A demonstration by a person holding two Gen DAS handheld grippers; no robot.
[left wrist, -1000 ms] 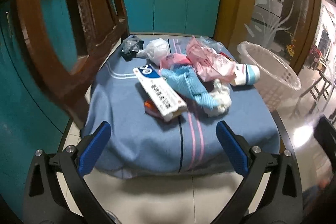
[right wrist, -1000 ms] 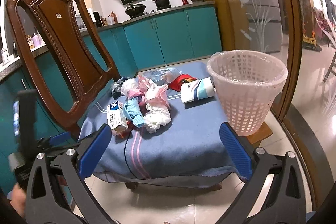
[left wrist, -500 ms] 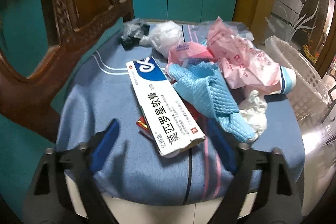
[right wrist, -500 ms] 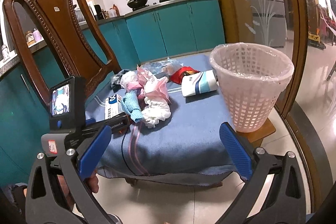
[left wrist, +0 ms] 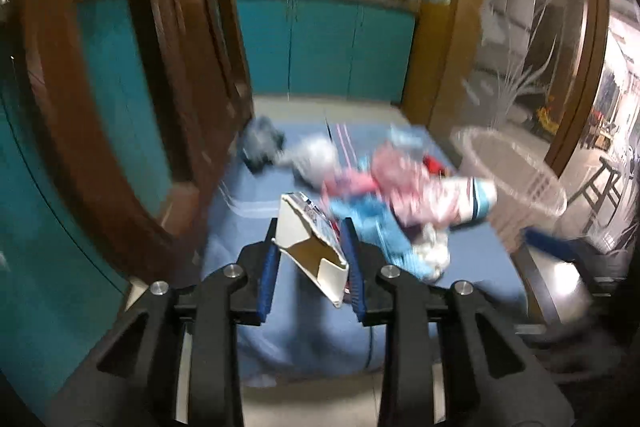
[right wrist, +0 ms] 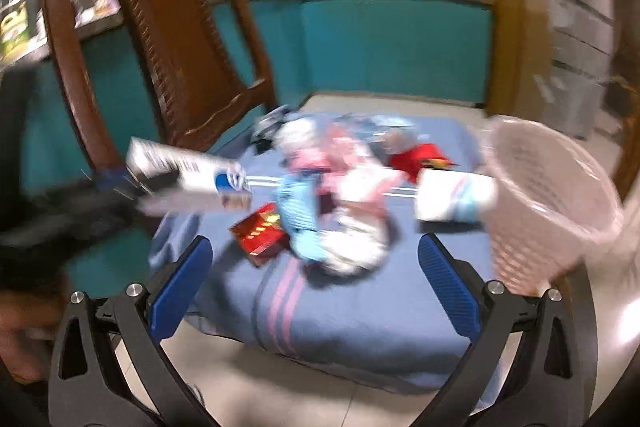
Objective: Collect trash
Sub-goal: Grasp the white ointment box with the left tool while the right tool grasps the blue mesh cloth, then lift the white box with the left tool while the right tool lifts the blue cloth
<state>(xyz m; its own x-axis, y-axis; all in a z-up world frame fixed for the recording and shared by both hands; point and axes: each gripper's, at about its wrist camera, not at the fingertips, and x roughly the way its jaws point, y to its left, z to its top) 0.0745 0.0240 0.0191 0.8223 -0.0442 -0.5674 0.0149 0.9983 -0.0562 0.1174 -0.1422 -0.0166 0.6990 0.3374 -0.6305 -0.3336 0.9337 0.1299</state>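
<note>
the left tongs (left wrist: 310, 259) are clenched on the box (left wrist: 310, 247), lifted over the blanket (right wrist: 360, 307) at 9 o'clock. the right tongs (right wrist: 314, 287) gape, released. the basket (right wrist: 548, 203) sits at 3 o'clock; a skewed grip could drop the box short.

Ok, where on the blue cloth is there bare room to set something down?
Bare cloth: the near strip of the blue striped cloth in front of the pile, between the small red box and the pink mesh basket. Crowded: the middle, around the light-blue rag.
</note>
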